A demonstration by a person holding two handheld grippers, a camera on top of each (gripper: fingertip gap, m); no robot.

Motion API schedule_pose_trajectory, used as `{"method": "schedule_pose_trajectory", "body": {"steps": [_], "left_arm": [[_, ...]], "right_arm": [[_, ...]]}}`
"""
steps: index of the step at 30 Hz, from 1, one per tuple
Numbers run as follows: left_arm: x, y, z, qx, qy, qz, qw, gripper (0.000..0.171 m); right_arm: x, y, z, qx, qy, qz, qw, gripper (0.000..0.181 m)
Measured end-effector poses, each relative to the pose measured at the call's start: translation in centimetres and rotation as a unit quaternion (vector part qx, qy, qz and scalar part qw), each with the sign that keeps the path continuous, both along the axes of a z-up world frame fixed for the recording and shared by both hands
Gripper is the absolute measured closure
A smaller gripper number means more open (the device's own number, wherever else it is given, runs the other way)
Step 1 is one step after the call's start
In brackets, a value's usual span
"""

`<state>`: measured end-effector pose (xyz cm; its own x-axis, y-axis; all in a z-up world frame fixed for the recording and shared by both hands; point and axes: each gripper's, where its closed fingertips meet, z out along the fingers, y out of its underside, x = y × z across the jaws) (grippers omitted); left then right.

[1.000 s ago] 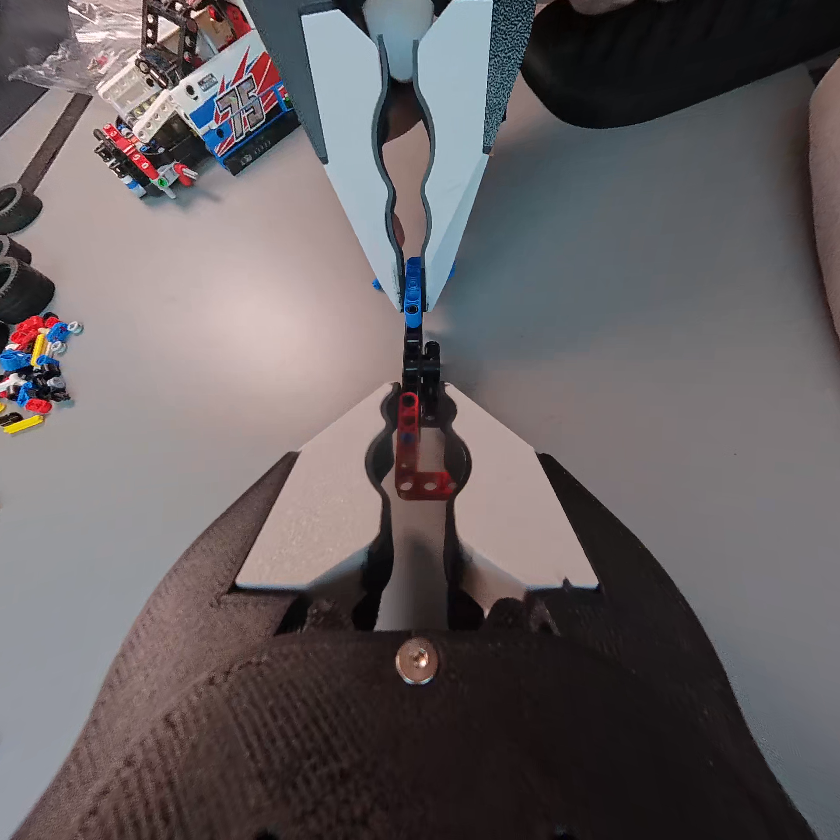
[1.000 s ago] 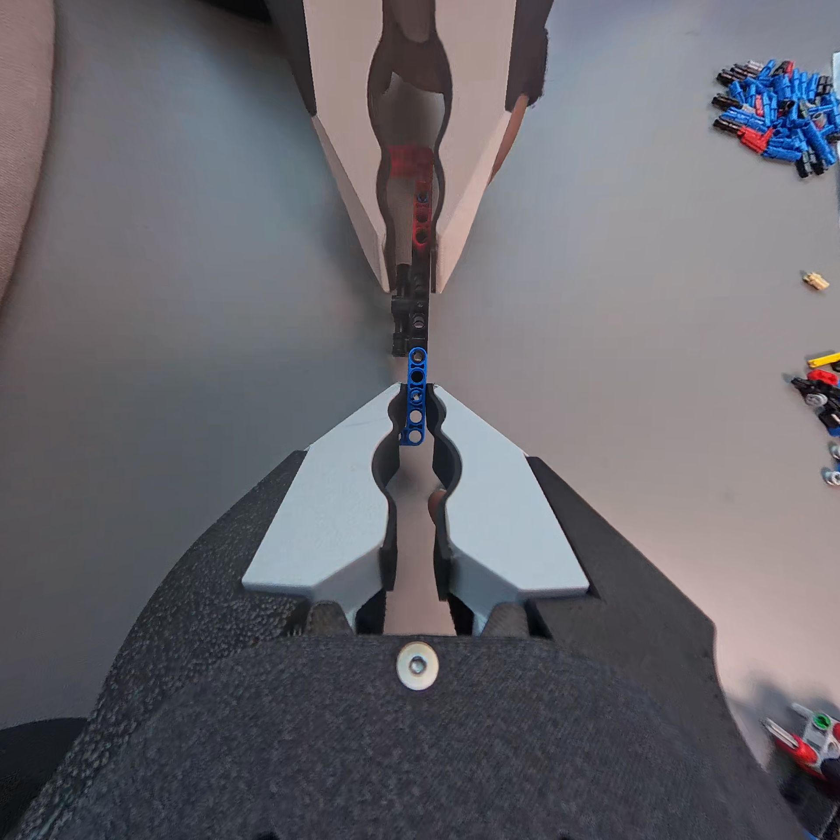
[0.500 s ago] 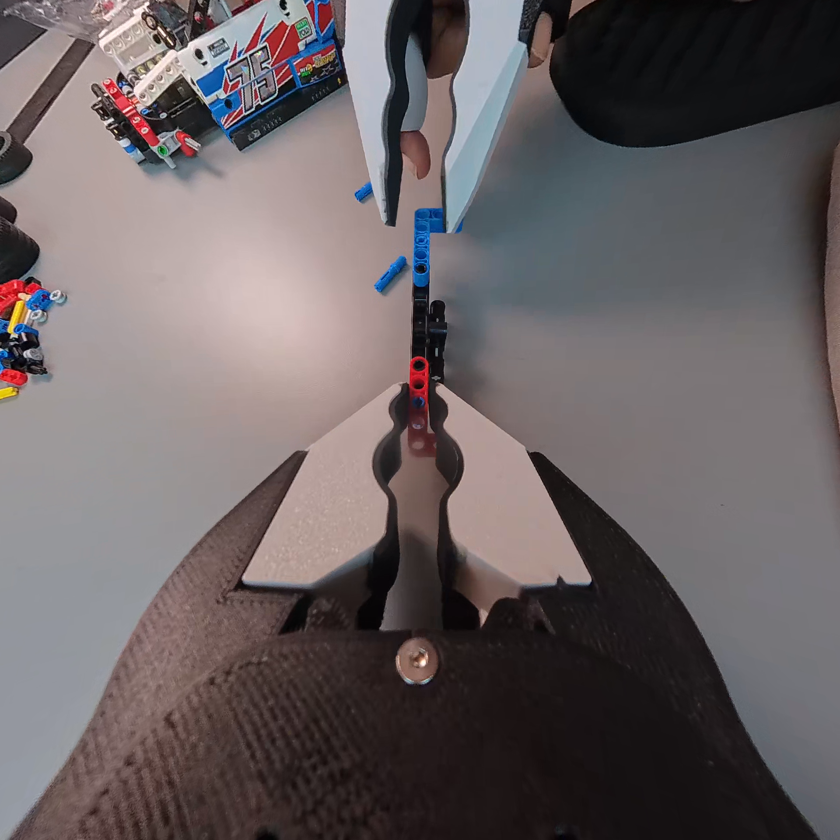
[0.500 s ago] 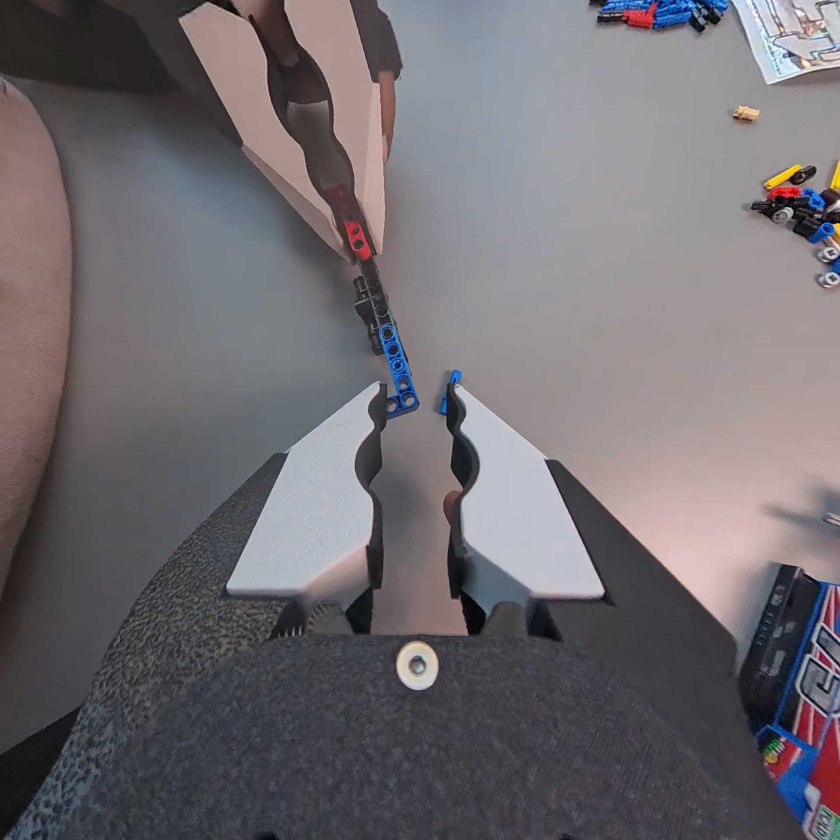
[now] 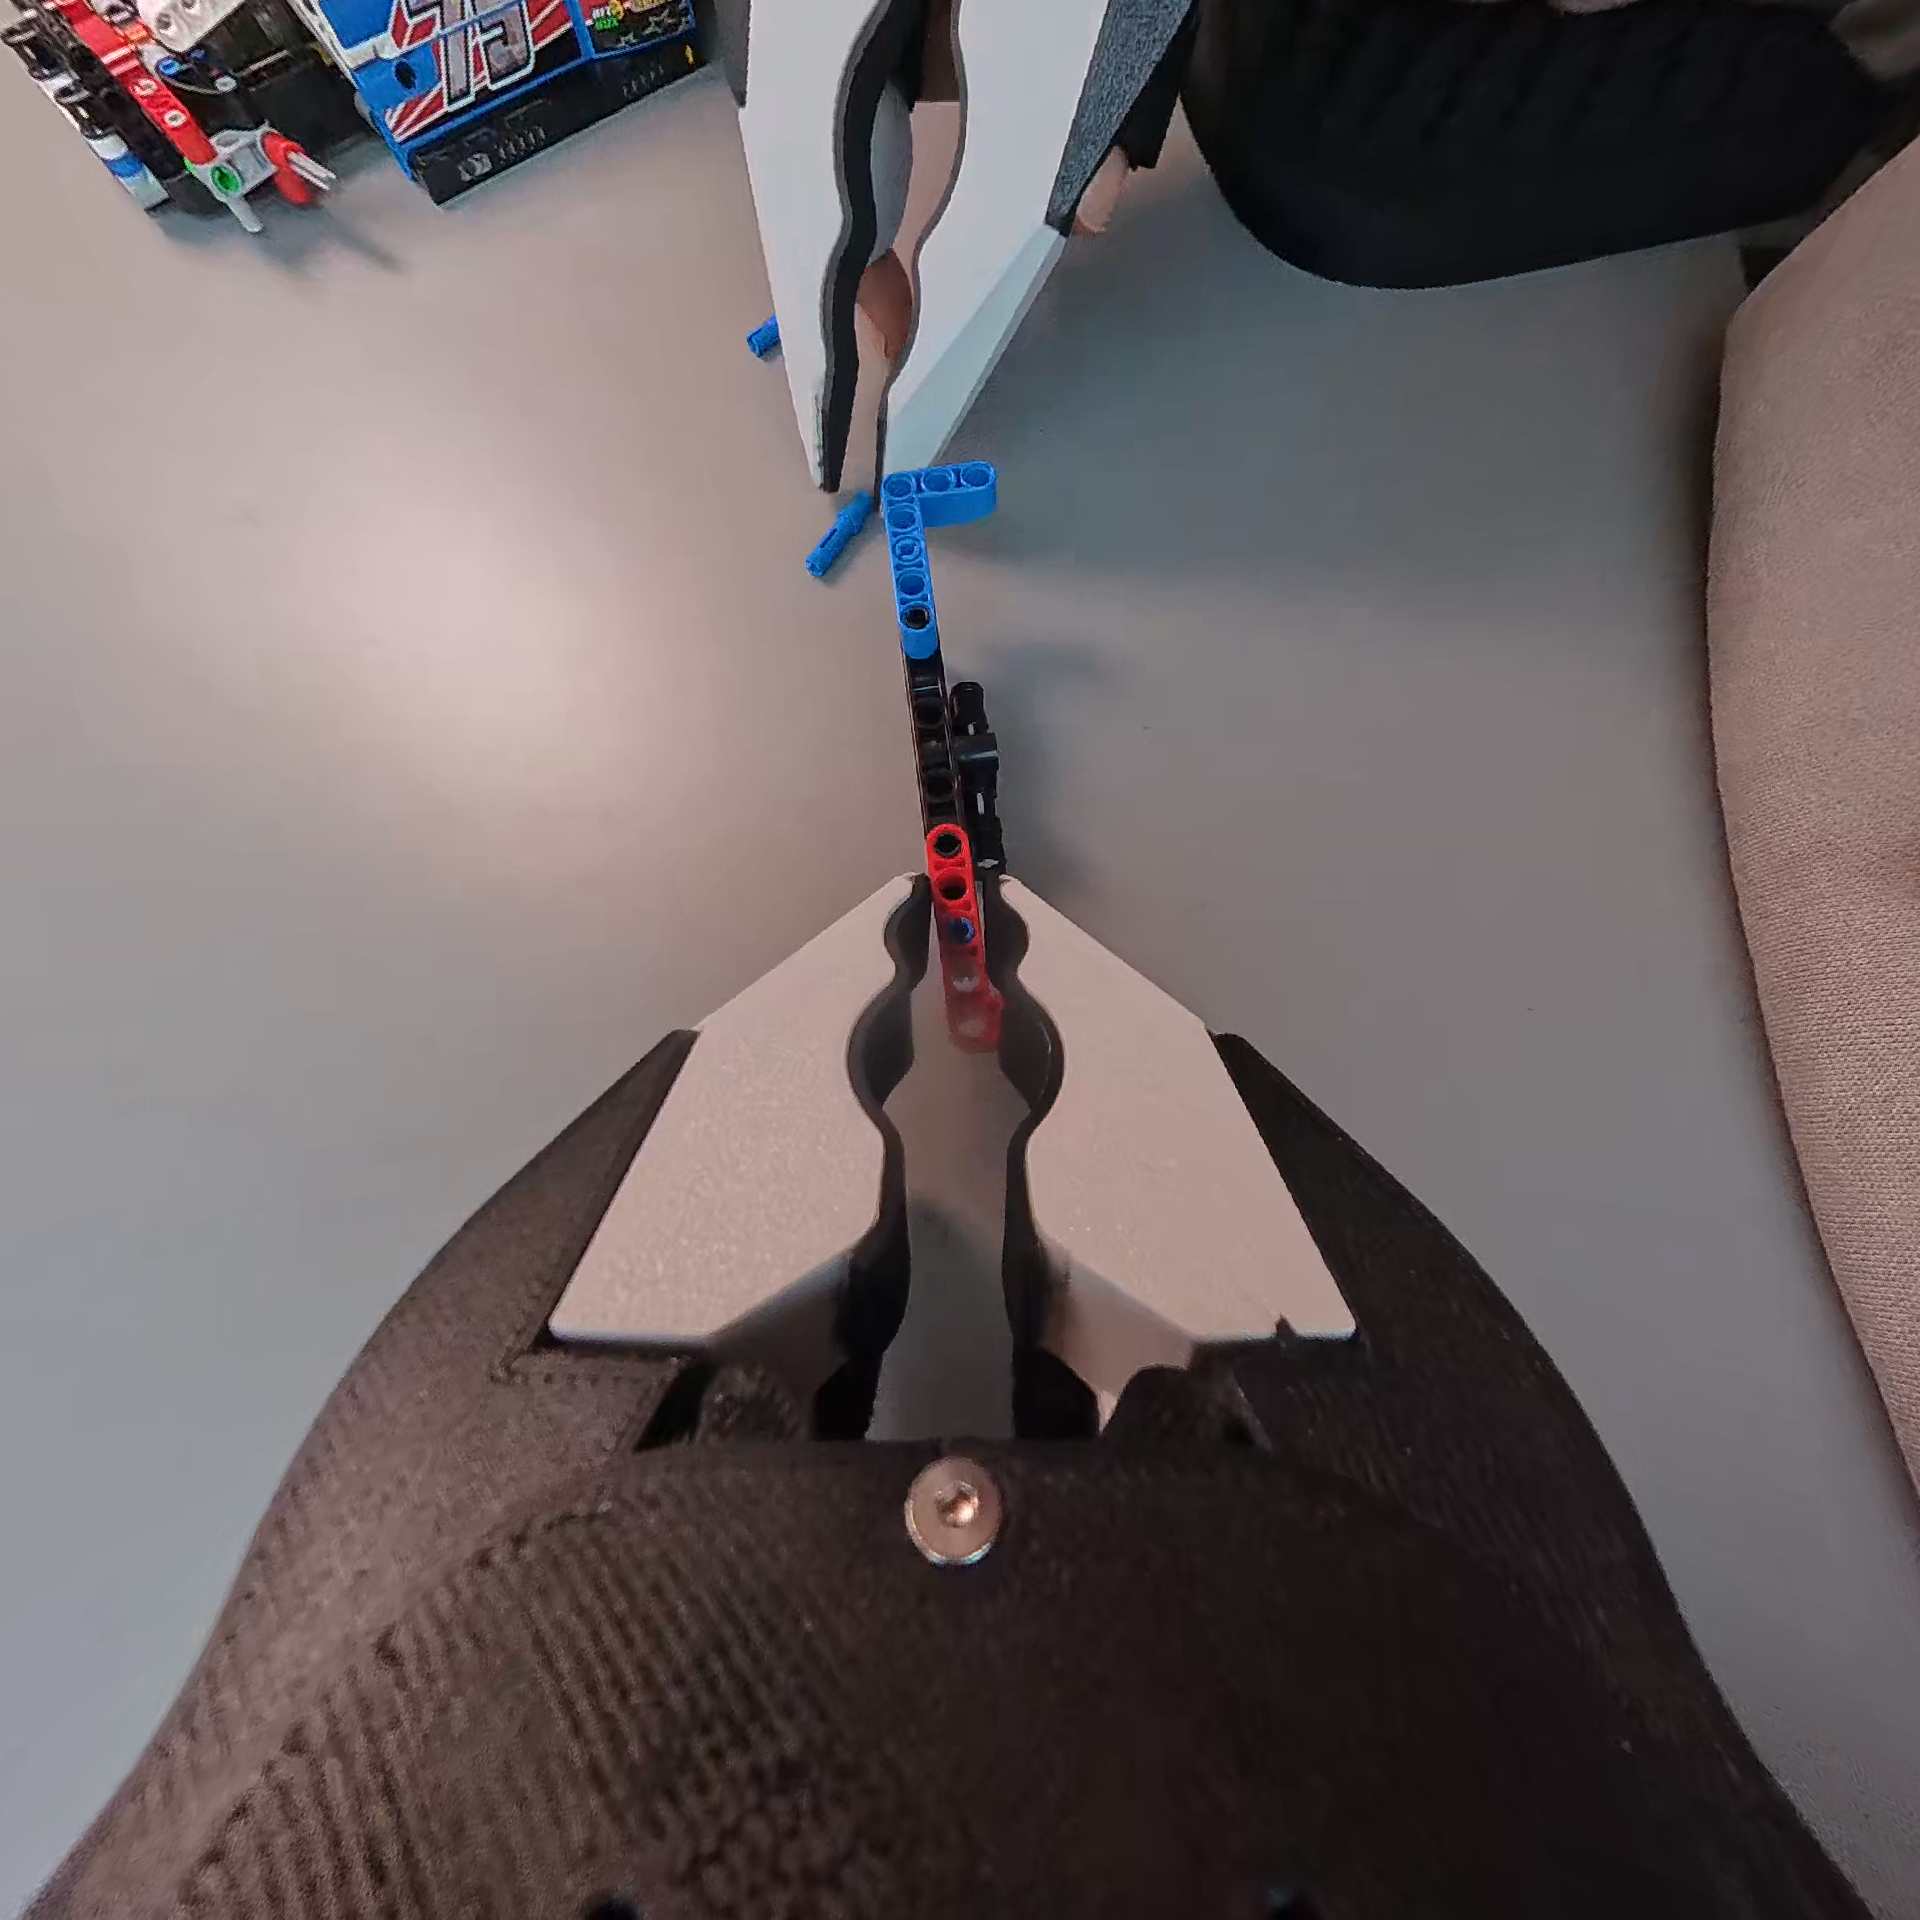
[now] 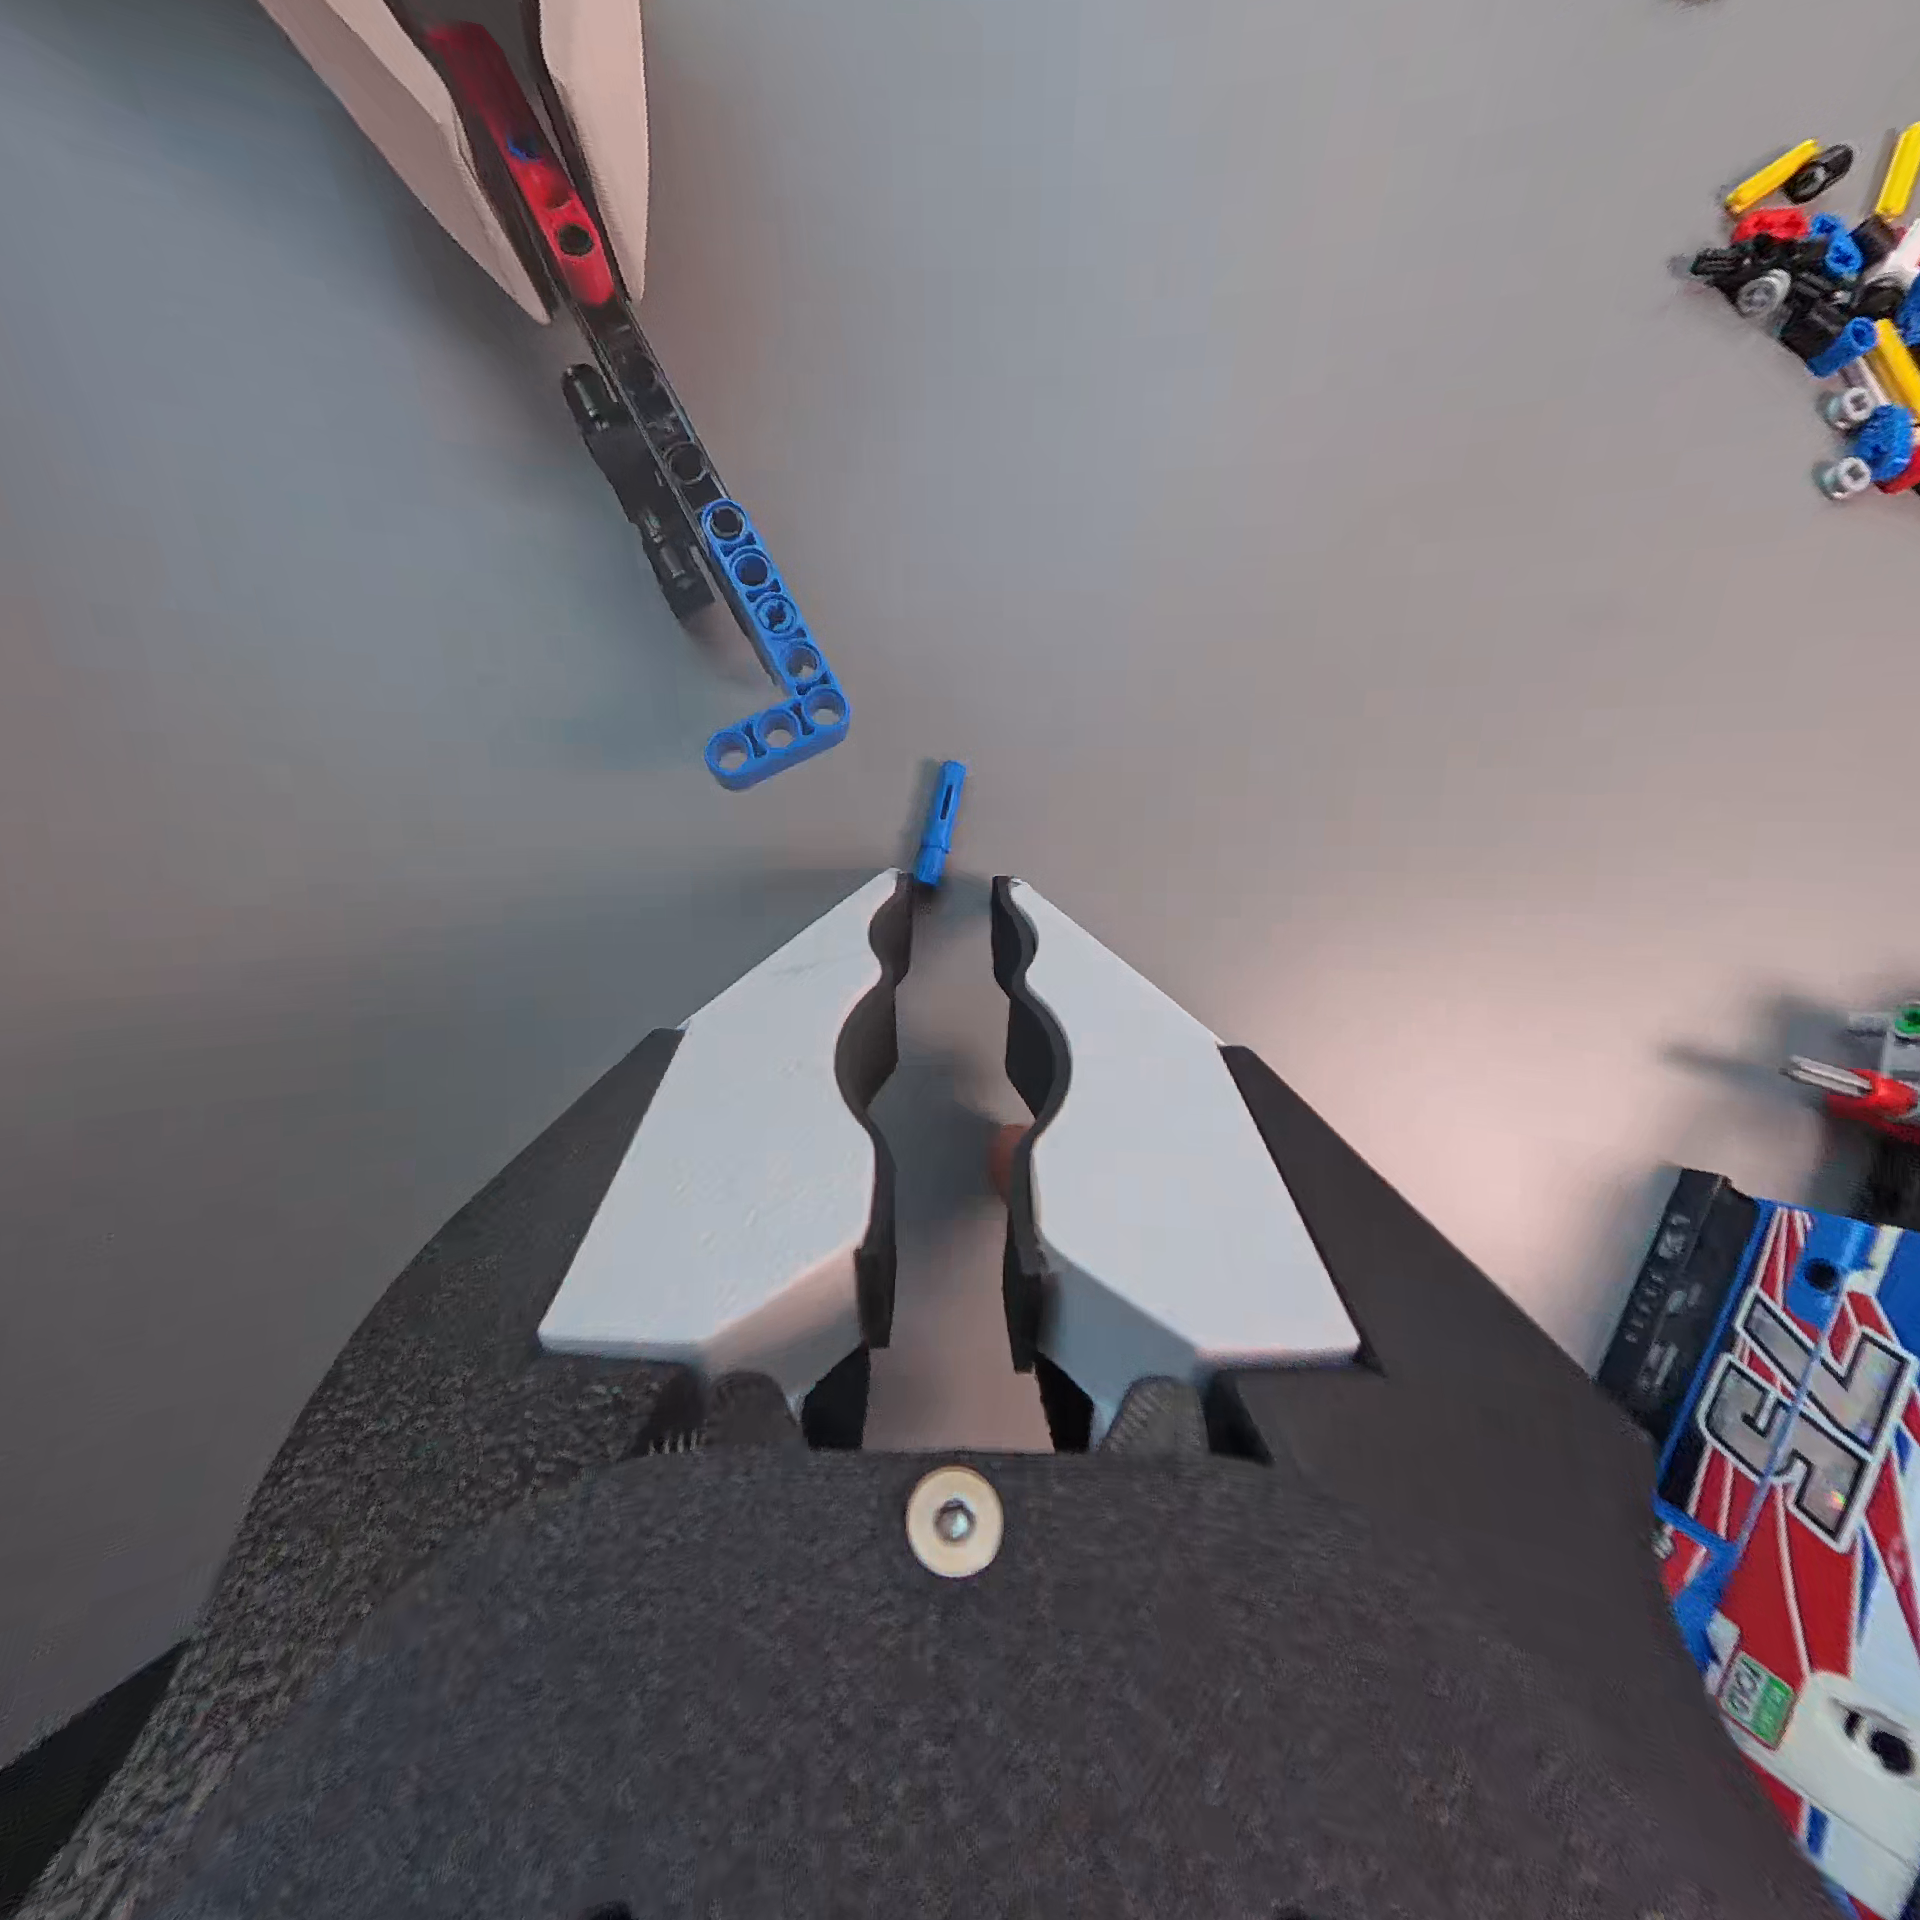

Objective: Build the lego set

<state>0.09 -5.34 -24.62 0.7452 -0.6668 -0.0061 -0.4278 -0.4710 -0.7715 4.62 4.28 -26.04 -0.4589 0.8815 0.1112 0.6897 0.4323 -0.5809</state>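
Observation:
My left gripper (image 5: pixel 958 883) is shut on the red end of a small beam assembly (image 5: pixel 940 748): a red L-beam (image 5: pixel 961 935), a black beam and a blue L-beam (image 5: pixel 920 540) in a row. The assembly also shows in the right wrist view (image 6: pixel 717 561), held by the left gripper (image 6: pixel 582 301) at the upper left. My right gripper (image 6: pixel 951 883) is open and empty, its tips just behind a loose blue pin (image 6: pixel 940 821) on the grey table. In the left wrist view the right gripper (image 5: pixel 857 473) hangs beside that blue pin (image 5: pixel 840 535).
A partly built race car with red, white and blue panels (image 5: pixel 499 62) stands at the far left, and at the lower right in the right wrist view (image 6: pixel 1797 1507). A pile of small loose parts (image 6: pixel 1839 301) lies at the upper right. Another blue pin (image 5: pixel 762 336) lies farther back. A beige cushion (image 5: pixel 1829 831) borders the right. Tip to tip, the grippers are about 12 centimetres apart.
My right gripper let go of the blue L-beam, opened and drew back to the side. It now sits by the loose blue pin. The left gripper still holds the assembly.

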Motion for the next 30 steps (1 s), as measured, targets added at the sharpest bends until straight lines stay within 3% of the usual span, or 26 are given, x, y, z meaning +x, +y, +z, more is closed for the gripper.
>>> {"method": "schedule_pose_trajectory", "body": {"steps": [2, 7, 11, 14, 19, 30], "left_arm": [[0.3, 0.1, 0.0, 0.004, -0.004, -0.002, 1.0, 0.163], [0.7, 0.4, 0.1, 0.016, -0.01, 0.002, 1.0, 0.163], [1.0, 0.8, 0.2, 0.028, -0.01, 0.005, 1.0, 0.164], [1.3, 1.2, 0.3, 0.038, -0.012, 0.008, 0.999, 0.163], [1.8, 1.2, 0.5, 0.063, 0.0, -0.004, 0.998, 0.159], [1.8, 1.1, 0.5, 0.097, 0.049, -0.025, 0.994, 0.161]], "right_arm": [[-0.5, -0.6, -0.1, -0.01, -0.002, 0.002, 1.0, 0.178], [-0.5, 0.1, 0.0, 0.008, -0.002, 0.002, 1.0, 0.179], [-0.3, -0.2, 3.8, -0.03, 0.049, 0.009, 0.998, 0.179], [0.2, -3.5, 5.9, -0.091, 0.034, 0.052, 0.994, 0.179], [-0.9, -7.6, 3.5, -0.119, -0.016, 0.07, 0.99, 0.179], [-1.8, -8.7, 2.6, -0.137, -0.044, 0.055, 0.988, 0.179]]}}
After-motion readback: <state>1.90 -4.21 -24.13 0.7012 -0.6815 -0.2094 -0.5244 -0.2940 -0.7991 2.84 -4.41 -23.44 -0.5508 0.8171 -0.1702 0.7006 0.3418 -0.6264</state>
